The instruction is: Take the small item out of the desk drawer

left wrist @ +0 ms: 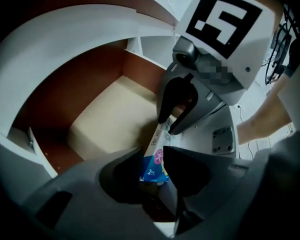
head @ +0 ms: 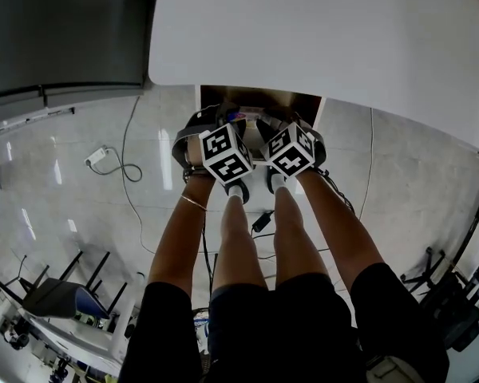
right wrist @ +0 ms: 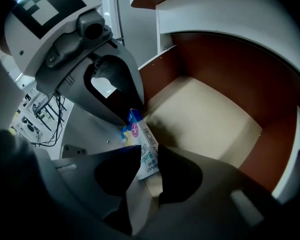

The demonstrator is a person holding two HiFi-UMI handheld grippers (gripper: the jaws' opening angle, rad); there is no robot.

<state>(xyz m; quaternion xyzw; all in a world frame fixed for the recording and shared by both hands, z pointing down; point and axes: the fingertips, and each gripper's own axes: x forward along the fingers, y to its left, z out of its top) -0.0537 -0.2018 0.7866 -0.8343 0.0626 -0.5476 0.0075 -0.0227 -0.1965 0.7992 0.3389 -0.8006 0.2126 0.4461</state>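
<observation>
Grippers: two. The left gripper (left wrist: pixel 153 152) and the right gripper (right wrist: pixel 149 146) both reach down into the drawer (right wrist: pixel 210 114), close beside each other with their jaws facing.
Marker cubes: two, one per gripper: the left cube (head: pixel 226 152) and the right cube (head: pixel 290 150).
Small item: one slim white-and-blue box (right wrist: pixel 142 136). It is tilted and bridges the gap from one gripper to the other, about midway across the drawer's opening and above its floor.
Right claw: clamped on the box's white end, with a jaw against each side edge.
Left claw: jaws a little apart, one on each side of the box's blue end, close to it but not pressing.
Drawer: one, pulled out from under the near edge of the white desk (head: pixel 319 30). It has reddish-brown walls and a beige bottom.
Edges: the left and right walls stand just outside the two grippers, and the desk's edge overhangs the far part.
Open room: the beige bottom shows wide on the far side of the box. From above, the grippers fill most of the opening.
Surroundings: a glossy tiled floor (head: pixel 80 206) with one white cable and plug (head: pixel 100 156) at left.
Hidden: from above, the cubes and gripper bodies cover the jaws. Each gripper's body blocks the near part of the drawer in its own view. Whether the box touches the bottom cannot be told. Its print is too blurred to read. The desk is cut off at the top and right.
</observation>
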